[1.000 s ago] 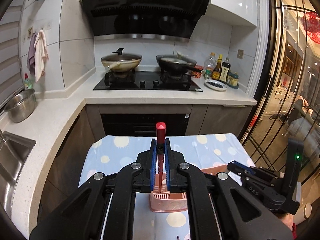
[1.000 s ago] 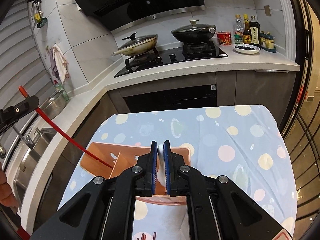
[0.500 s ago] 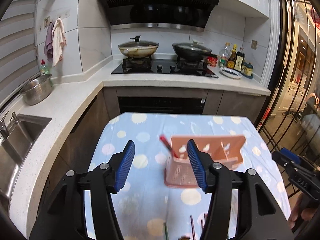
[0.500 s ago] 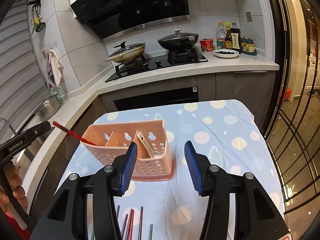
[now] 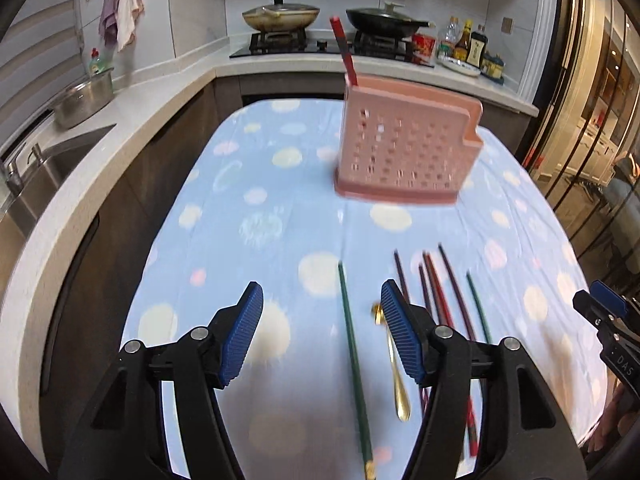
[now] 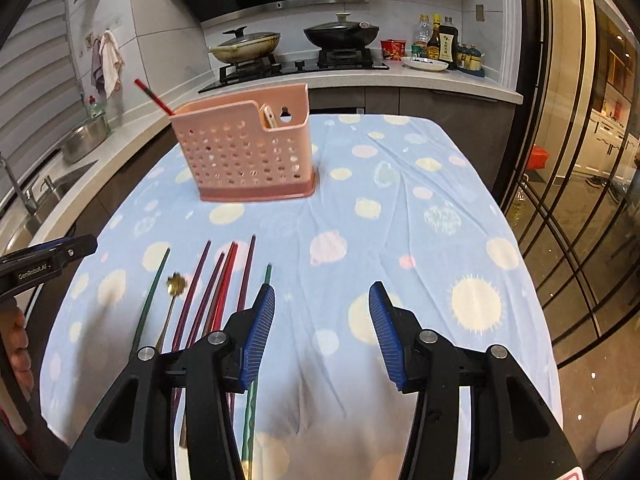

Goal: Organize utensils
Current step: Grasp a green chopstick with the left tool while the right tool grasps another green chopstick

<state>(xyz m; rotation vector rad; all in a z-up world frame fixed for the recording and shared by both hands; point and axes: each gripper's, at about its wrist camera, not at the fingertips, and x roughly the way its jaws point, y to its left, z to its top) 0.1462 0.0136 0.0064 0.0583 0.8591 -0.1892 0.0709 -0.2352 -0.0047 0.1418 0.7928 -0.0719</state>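
A pink perforated utensil holder point(image 5: 408, 152) point(image 6: 244, 152) stands on the dotted cloth. A red chopstick point(image 5: 344, 52) point(image 6: 154, 98) leans out of its left end, and a white spoon point(image 6: 269, 116) sits in its right compartment. Nearer me on the cloth lie a green chopstick point(image 5: 352, 356), a gold spoon point(image 5: 398, 364) and several dark chopsticks point(image 5: 436, 288) point(image 6: 216, 292). My left gripper point(image 5: 321, 300) hovers over the green chopstick, its jaws opening and gripping nothing. My right gripper point(image 6: 321, 296) is open over bare cloth, with another green chopstick point(image 6: 256, 380) under its left finger.
The table's blue dotted cloth point(image 6: 400, 200) ends at a counter with a sink and steel pot point(image 5: 84, 98) on the left. A stove with two lidded pans point(image 6: 340, 34) and bottles point(image 6: 440, 42) is behind. Glass doors stand on the right.
Both grippers went from shut to open, leaving the red chopstick and the white spoon in the holder. Both drew back and down toward the near end, bringing the loose chopsticks into view.
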